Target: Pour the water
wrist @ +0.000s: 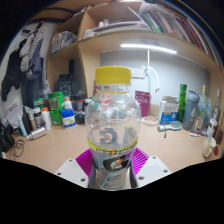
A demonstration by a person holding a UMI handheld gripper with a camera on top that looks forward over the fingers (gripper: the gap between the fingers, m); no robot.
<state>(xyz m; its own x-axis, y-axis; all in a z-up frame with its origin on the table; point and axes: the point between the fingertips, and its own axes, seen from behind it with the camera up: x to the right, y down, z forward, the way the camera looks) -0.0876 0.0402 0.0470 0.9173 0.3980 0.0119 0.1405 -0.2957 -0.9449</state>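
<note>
- The gripper (110, 165) clamps its 2 pink pads on a clear bottle (109, 125).
- The bottle stands upright, yellow cap (113, 75) on, above the cluttered desk (55, 143).

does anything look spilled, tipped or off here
Nothing stands out. The bottle is upright with its yellow cap on, held between the gripper fingers, and no water shows on the desk. The items along the back of the desk stand upright.

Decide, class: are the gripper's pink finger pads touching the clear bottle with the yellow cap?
Touching. In the gripper view, the bottle sits between the fingers, and both pink pads meet its lower sides at the label with no visible gap. The gripper holds it above the desk.
</note>
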